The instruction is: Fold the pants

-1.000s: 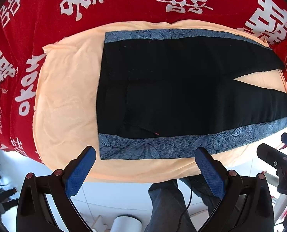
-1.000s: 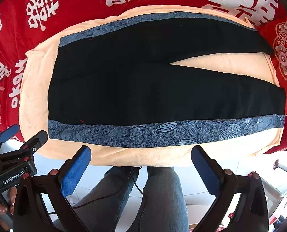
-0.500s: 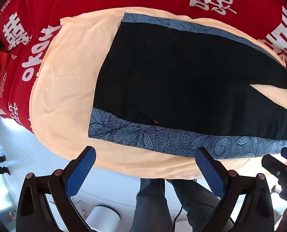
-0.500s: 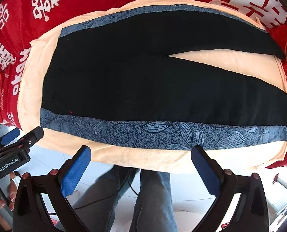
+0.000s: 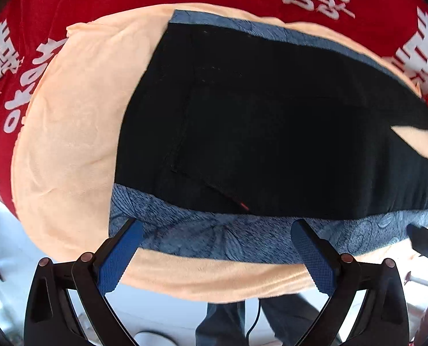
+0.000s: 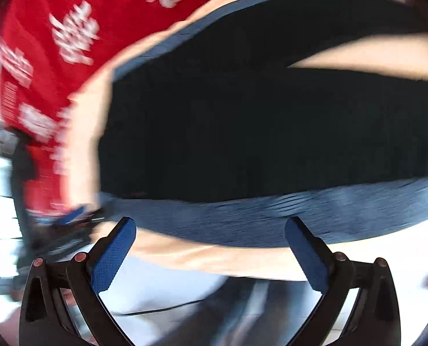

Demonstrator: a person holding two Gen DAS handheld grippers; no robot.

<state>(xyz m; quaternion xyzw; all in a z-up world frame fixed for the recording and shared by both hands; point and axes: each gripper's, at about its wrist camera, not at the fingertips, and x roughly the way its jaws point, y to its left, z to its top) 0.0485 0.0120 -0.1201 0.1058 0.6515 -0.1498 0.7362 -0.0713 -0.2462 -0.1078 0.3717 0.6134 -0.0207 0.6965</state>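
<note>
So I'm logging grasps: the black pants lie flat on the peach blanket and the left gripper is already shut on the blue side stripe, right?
Not quite. The left gripper is open, its fingers spread over the blue side stripe, as the left wrist view shows. The black pants do lie flat on the peach blanket.

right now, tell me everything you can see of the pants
The pants are black with a blue leaf-patterned stripe down each outer side. They lie flat and unfolded on a peach blanket, waist toward the left of the view, legs running right and parting in a narrow V. A pocket seam and a small red mark show near the close stripe. The fabric looks soft and smooth. The left gripper is open over the close stripe; contact is unclear. The right gripper is open too.
</note>
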